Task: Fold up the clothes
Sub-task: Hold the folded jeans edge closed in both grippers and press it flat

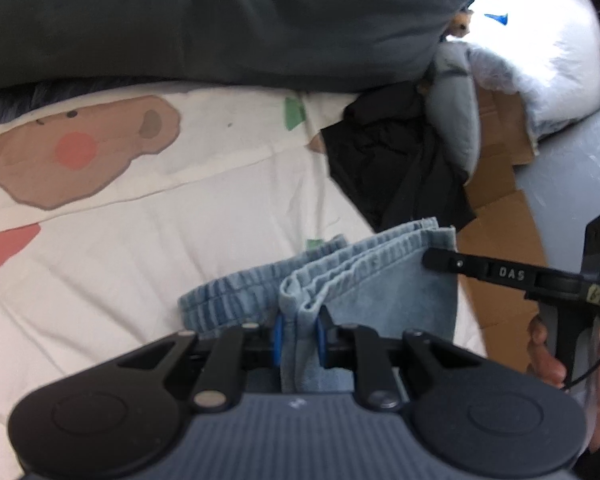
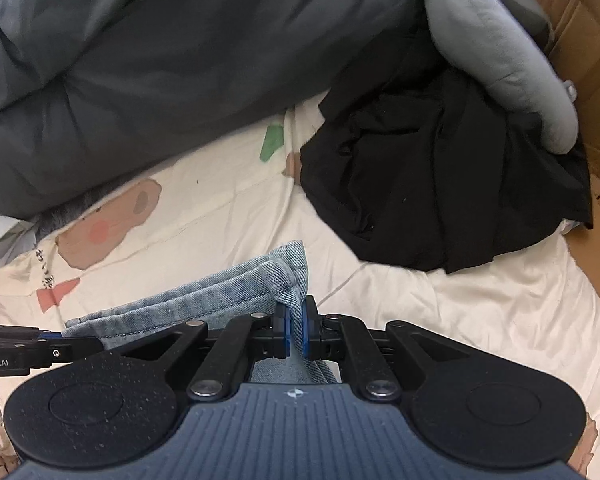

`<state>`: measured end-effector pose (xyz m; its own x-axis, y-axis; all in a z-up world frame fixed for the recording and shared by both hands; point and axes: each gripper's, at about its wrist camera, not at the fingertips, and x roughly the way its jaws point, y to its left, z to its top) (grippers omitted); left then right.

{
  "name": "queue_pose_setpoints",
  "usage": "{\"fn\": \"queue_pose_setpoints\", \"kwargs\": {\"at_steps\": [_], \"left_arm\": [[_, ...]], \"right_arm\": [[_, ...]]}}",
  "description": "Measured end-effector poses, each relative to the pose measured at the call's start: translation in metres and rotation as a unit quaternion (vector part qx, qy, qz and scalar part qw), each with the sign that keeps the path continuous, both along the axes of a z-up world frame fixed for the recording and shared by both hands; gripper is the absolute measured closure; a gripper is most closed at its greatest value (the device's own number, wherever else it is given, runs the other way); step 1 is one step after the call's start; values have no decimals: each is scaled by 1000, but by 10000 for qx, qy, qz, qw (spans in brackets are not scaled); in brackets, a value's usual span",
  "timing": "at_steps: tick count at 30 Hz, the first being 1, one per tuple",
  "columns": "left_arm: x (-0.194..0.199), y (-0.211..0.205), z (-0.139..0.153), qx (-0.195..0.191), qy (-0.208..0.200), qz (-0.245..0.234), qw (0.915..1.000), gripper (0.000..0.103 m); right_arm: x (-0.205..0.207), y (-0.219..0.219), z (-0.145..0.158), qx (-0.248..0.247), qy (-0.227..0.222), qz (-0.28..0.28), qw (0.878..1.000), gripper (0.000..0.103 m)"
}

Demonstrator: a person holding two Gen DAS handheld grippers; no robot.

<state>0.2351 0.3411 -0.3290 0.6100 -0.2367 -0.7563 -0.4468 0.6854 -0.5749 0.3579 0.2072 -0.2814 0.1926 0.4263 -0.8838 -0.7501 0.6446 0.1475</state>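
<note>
Denim colour: pale washed blue, with a darker weave showing on the jeans in the right wrist view.
Denim layers: several thicknesses stacked edge to edge, their hemmed rims running side by side like a folded bundle.
Elastic band: a gathered, ribbed strip lies at the left of the bundle in the left wrist view.
Place: the jeans hang between the two grippers, lifted above the white bedsheet printed with a brown bear face and red and green patches.
Long axis: the top edge of the bundle stretches from one gripper across to the other, roughly level, with cloth drooping below the pinch points.
Left gripper: clenched on a bunched fold of denim, blue pads pressing the cloth from both sides.
Right gripper: clenched on the opposite corner of the denim, pads nearly touching with thin cloth between them.
Right gripper from the left view: its black fingers reach in from the right edge onto the far corner of the bundle.
Black garment: crumpled on the sheet beyond the jeans, well apart from them.
Grey duvet: heaped along the far side of the bed.
Grey plush: lying over the black garment, next to cardboard.
</note>
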Motion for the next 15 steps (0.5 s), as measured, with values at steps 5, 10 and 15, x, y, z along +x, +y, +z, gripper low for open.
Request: {"fn": "queue_pose_setpoints", "kwargs": {"at_steps": [5, 10, 15], "left_arm": [[1, 1, -1, 264, 117, 1, 9996, 79], [-7, 1, 14, 571, 44, 16, 9984, 71], [-11, -5, 23, 717, -7, -55, 9974, 71]], "right_arm": [[-1, 12, -14, -184, -78, 101, 9998, 95], [-2, 6, -11, -44, -146, 114, 9998, 91], [1, 2, -6, 10, -253, 74, 9997, 88]]}}
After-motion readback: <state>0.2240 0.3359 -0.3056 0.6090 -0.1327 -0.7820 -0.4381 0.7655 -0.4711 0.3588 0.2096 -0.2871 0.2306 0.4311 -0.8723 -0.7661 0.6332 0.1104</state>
